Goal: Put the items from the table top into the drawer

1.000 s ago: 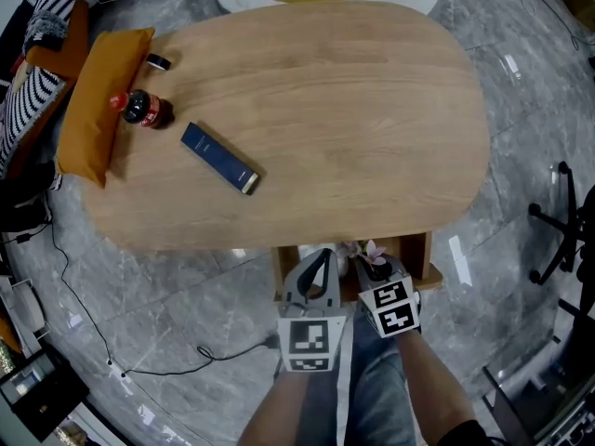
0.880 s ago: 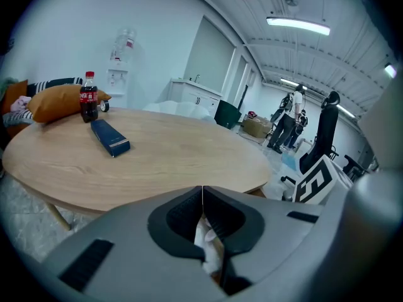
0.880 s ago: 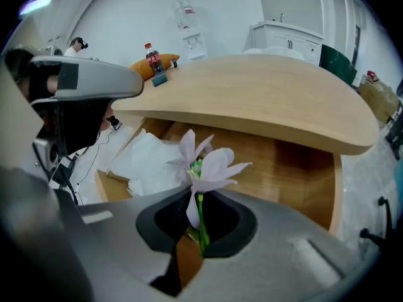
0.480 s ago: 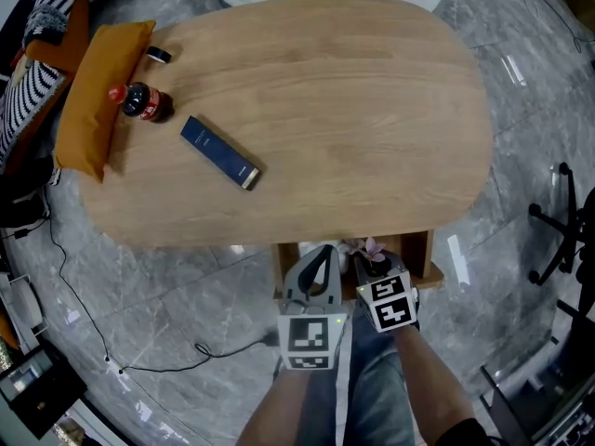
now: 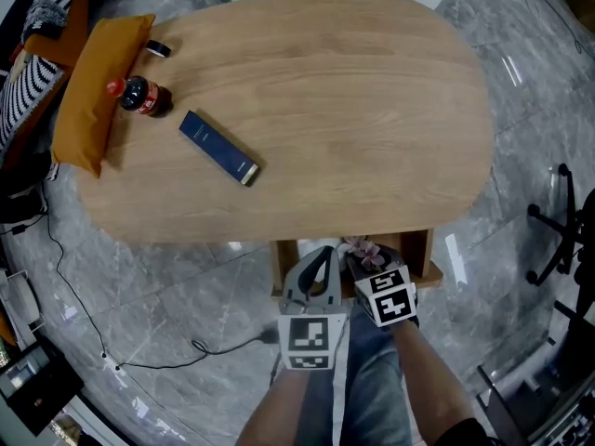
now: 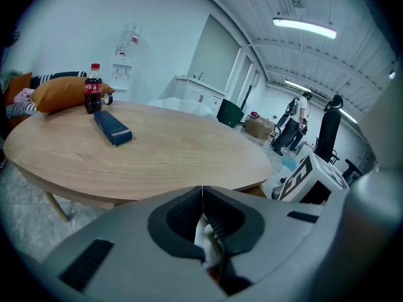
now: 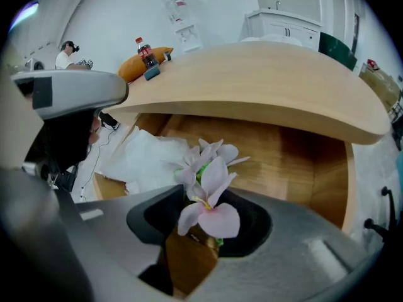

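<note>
The drawer (image 5: 420,254) stands pulled out under the table's near edge. Over it my right gripper (image 5: 375,269) points steeply down. A pale pink artificial flower (image 7: 211,219) stands between its jaws, which have just been opening; there is a gap beside the stem. My left gripper (image 5: 312,277) hovers beside it, its jaws (image 6: 202,190) shut tip to tip on nothing. On the table top (image 5: 353,110) at the far left stand a cola bottle (image 5: 139,98), a long blue box (image 5: 218,147) and a small black item (image 5: 156,49).
An orange cushion (image 5: 88,91) lies on the table's left end behind the bottle. White crumpled material (image 7: 141,156) lies in the drawer's left part on its wooden floor (image 7: 283,162). A black cable (image 5: 177,360) runs over the grey floor; an office chair (image 5: 562,221) stands at the right.
Both grippers stay over the drawer, with the flower still at the right one. The right gripper's marker cube has tilted slightly.
</note>
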Tool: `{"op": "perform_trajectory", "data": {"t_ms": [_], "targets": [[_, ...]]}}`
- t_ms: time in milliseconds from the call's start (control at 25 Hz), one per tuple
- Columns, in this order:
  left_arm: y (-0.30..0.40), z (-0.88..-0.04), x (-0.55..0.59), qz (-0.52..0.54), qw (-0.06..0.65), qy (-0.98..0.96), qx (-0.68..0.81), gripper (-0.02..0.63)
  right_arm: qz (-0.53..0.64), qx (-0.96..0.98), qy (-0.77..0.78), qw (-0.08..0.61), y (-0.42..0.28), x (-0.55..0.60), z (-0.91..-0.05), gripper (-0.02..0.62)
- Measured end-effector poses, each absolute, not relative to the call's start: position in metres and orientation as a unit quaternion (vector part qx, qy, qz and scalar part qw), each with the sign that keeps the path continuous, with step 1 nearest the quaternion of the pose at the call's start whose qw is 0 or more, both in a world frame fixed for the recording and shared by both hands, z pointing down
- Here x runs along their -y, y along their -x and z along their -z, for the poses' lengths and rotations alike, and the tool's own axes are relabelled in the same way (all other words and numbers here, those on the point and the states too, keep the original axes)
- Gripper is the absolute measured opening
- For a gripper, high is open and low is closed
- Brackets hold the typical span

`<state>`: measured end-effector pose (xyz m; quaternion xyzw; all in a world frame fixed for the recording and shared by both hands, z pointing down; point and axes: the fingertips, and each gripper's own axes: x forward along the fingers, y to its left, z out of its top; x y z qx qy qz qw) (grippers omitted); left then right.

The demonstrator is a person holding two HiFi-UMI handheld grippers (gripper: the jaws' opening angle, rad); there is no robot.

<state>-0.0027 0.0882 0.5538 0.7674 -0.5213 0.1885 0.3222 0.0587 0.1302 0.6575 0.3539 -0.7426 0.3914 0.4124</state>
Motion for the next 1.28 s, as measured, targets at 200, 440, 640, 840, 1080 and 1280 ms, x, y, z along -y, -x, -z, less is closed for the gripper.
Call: {"op": "perform_trajectory", "data": {"t_ms": [200,440,640,840,1080,1280], "targets": [[0.004,-0.553,-0.086,-0.186,0.322,-0.766,0.524,0.011,-0.393,0.742,-0.360,0.405,-0.062,-0.127,-0.659,0.237],[0.009,-0.551,-0.085,-0.187,0.323,-0.762,0.530,0.012,-0.387,0.737,-0.378,0.405,-0.069,-0.127,-0.652,0.310],[0.009,-0.548,-0.083,-0.184,0.321,-0.761,0.532,0.011,-0.374,0.750,-0.384,0.388,-0.067,-0.122,-0.633,0.331],[0.002,-0.536,-0.082,-0.176,0.319,-0.766,0.529,0.011,-0.373,0.758,-0.394,0.363,-0.068,-0.121,-0.608,0.333],[0.005,-0.511,-0.076,-0.169,0.309,-0.770,0.533,0.011,-0.356,0.774,-0.406,0.330,-0.061,-0.110,-0.570,0.333],[0.008,-0.483,-0.072,-0.163,0.300,-0.771,0.538,0.011,-0.336,0.788,-0.419,0.302,-0.059,-0.094,-0.528,0.333]]}}
